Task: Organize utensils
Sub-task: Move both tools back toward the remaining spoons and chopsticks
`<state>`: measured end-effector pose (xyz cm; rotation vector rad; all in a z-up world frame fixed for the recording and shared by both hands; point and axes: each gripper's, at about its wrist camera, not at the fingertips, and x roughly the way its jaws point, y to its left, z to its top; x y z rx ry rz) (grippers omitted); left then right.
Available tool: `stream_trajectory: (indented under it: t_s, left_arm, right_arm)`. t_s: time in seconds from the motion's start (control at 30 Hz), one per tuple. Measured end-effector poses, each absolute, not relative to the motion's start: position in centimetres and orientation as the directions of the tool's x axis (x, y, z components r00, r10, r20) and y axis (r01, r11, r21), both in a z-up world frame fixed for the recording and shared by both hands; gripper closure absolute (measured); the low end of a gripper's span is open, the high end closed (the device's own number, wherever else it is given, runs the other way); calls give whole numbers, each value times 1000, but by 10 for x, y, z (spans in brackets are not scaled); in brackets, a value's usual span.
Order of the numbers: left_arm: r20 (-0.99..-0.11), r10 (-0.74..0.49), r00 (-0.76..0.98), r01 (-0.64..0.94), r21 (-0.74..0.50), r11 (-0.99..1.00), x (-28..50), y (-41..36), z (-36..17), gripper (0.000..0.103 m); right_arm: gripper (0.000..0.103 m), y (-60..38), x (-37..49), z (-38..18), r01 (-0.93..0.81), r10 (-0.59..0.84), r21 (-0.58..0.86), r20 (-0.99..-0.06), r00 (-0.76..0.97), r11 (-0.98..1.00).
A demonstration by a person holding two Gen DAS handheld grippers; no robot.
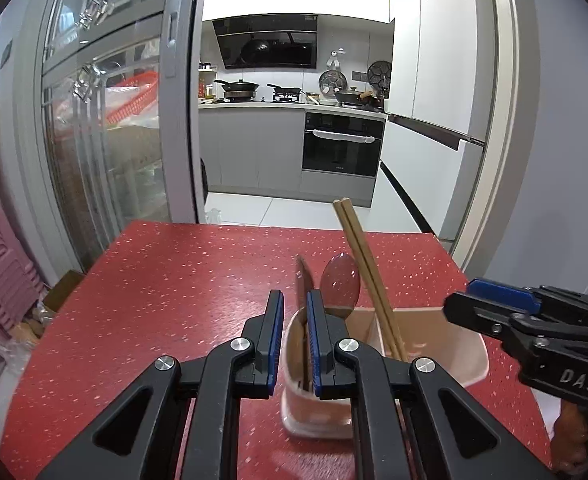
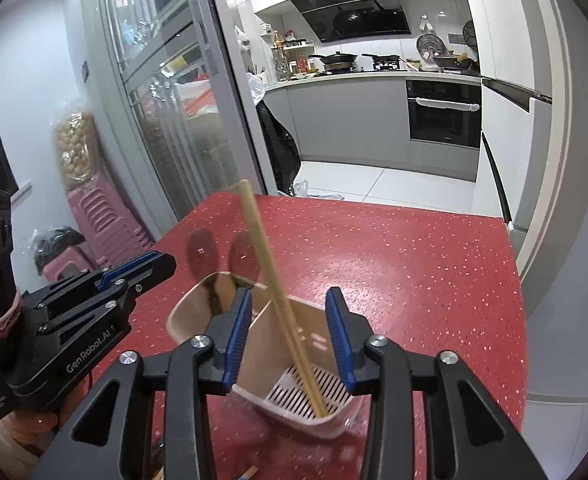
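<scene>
From the left wrist, we see our left gripper (image 1: 295, 334) with its jaws narrow and nothing pressed between the pads; the holder (image 1: 445, 344) sits just behind them on the red desk (image 1: 166, 280). Two spoons (image 1: 339, 284) stand bowl-up in the holder's left compartment, and a pair of chopsticks (image 1: 367, 276) leans in the one beside it. The right gripper (image 1: 489, 300) hangs at the right edge of this view, just beside the holder.

From the right wrist, our right gripper (image 2: 290, 332) has its jaws partly spread, and the chopsticks (image 2: 278, 300) pass between them without either pad pressing on them; their tips rest on the slotted floor of the near compartment. The holder (image 2: 198, 312) stands directly below, the spoons (image 2: 202, 256) showing beyond its divider. The left gripper (image 2: 142, 272) sits to the left with its jaws nearly together.

We judge the sorting almost finished: spoons and chopsticks are already in separate compartments, and no loose utensil shows on the desk (image 2: 413, 264). What seems left is to draw both grippers clear.
</scene>
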<state>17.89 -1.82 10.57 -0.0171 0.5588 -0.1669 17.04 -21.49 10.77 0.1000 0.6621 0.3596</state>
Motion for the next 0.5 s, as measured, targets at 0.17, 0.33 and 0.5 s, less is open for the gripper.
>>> stream_trajectory:
  t_s: [0.17,0.33,0.5]
  left_arm:
    - [-535,-152,831,123,-89,988,153,3,105,64]
    - [-534,-90,841,38,-107,994,116,30,94,0]
    - [-620,-63,782,19,-77,997,91,45,63,0]
  right_arm:
    - [46,-214,142,111,-292,374,233,-589,717,927]
    - [32,-212,116,95,-267,398,297,-638,659,917]
    - [23,-207,94,67,-222,387,319,-708,591,922]
